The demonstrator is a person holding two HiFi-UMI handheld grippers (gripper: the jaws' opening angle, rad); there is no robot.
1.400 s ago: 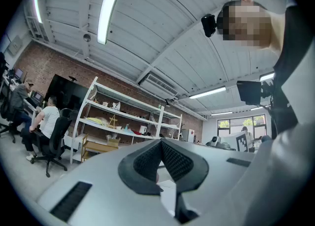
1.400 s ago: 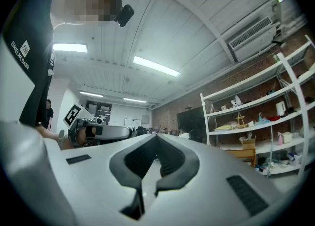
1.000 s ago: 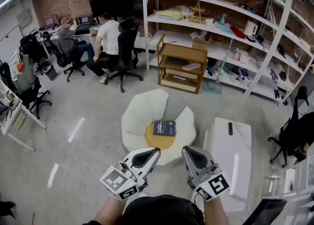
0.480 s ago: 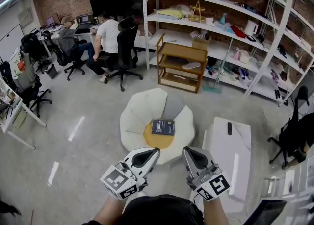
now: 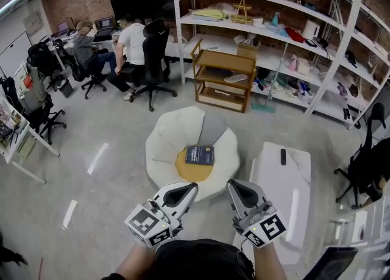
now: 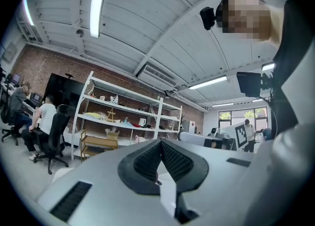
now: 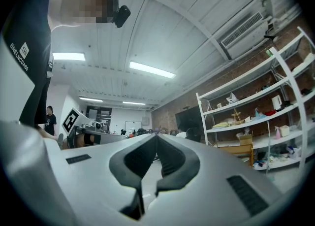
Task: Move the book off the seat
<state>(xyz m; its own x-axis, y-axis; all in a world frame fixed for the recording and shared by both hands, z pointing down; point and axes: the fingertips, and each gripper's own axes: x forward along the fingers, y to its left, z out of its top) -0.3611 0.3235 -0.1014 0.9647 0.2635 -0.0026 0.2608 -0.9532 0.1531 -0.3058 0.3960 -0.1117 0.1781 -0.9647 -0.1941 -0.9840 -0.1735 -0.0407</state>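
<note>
Pressing shut with nothing between them, the jaws of the left gripper (image 5: 187, 187) and the right gripper (image 5: 235, 185) hang low, side by side. Just past them is the white seat (image 5: 163, 143), and the dark book (image 5: 200, 154) lies flat on its yellow middle (image 5: 186, 172), apart from the 2 grippers. I think the job is not begun: the book must be reached, grabbed and lifted off.

One book (image 5: 200, 154), one seat (image 5: 166, 146)
</note>
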